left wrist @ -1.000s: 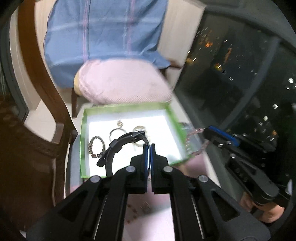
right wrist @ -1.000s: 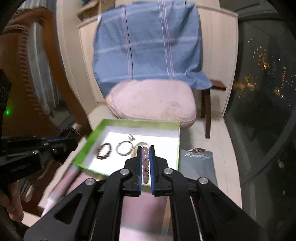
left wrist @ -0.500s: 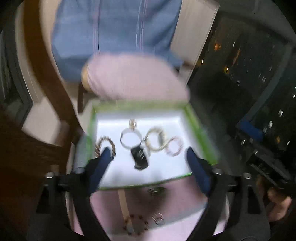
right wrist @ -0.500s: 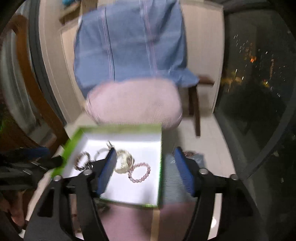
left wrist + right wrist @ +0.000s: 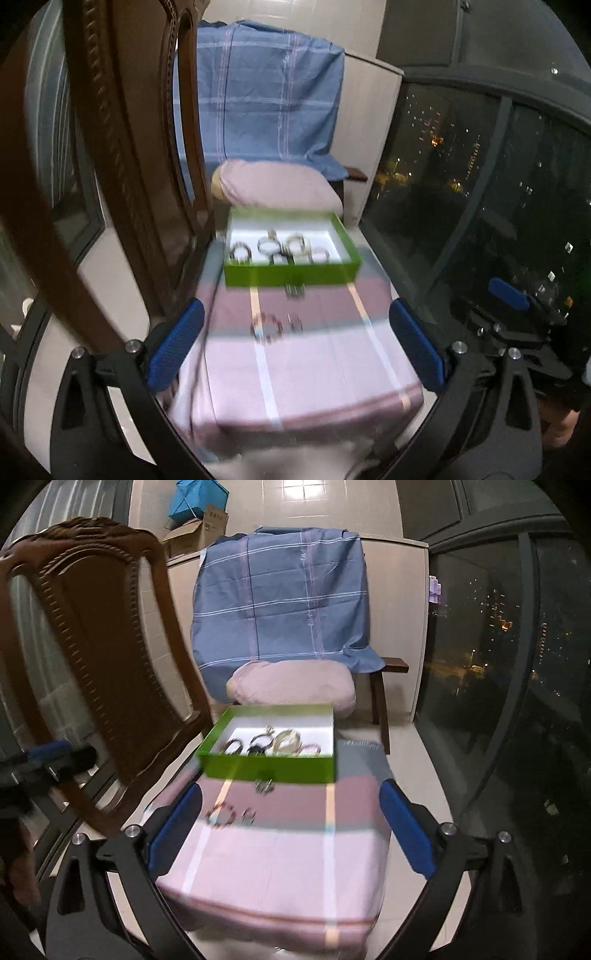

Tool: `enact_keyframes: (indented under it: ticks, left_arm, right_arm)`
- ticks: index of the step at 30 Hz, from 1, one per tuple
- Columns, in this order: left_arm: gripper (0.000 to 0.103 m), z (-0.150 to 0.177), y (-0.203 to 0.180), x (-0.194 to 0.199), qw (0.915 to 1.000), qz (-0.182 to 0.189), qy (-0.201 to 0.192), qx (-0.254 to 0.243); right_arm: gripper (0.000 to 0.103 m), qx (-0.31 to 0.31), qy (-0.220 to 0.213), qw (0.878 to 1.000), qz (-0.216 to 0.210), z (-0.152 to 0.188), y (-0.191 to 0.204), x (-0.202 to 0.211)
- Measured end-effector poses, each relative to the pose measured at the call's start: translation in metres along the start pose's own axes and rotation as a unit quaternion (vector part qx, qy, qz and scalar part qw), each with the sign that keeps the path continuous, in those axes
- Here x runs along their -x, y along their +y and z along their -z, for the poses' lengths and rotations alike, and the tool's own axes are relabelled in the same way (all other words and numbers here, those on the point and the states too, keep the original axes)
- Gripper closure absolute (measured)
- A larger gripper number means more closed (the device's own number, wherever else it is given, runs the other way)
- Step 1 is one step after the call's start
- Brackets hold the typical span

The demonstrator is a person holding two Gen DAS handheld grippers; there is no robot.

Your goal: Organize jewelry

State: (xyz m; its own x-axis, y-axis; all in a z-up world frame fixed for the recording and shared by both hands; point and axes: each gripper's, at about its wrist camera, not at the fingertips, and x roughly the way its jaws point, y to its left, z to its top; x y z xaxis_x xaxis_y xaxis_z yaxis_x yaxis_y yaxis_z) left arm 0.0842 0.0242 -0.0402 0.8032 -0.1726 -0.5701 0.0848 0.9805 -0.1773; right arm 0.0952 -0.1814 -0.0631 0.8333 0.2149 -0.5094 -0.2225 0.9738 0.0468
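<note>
Green-walled box (image 5: 291, 275), white inside, holds several blurred bracelets (image 5: 293, 249).

Night outside big dark window (image 5: 517, 701), small city lights shining through. Pale tiled wall (image 5: 314, 502) at back, bright spot of light on tiles. Brown carved wooden chair (image 5: 92, 646) on left. Second chair behind with blue checked cloth (image 5: 280, 598) over back and pink cushion (image 5: 291, 686) on seat. Cardboard box (image 5: 195, 535) up high near wall. Pale tiled floor (image 5: 417, 775). Low table under pink striped cloth (image 5: 280, 867) in front.
</note>
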Motion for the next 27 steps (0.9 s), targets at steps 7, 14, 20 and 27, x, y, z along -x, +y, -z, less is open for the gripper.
enact_keyframes:
  ticks: [7, 14, 20, 27]
  left_arm:
    - [0.004, 0.048, -0.014, 0.013, 0.9993, -0.017, 0.030, -0.014]
    - [0.004, 0.048, -0.020, 0.038, 0.9995, -0.018, 0.018, -0.017]
    - [0.004, 0.049, -0.022, 0.043, 0.9995, -0.018, 0.014, -0.022]
    - [0.004, 0.048, -0.023, 0.042, 0.9994, -0.016, 0.015, -0.026]
  right_arm:
    - [0.009, 0.001, 0.017, 1.000, -0.001, 0.036, 0.014, 0.035]
    - [0.009, -0.001, 0.006, 1.000, 0.000, 0.038, 0.015, 0.053]
    - [0.009, -0.002, -0.001, 1.000, -0.002, 0.038, 0.014, 0.059]
    - [0.009, -0.005, -0.004, 1.000, 0.000, 0.039, 0.012, 0.060]
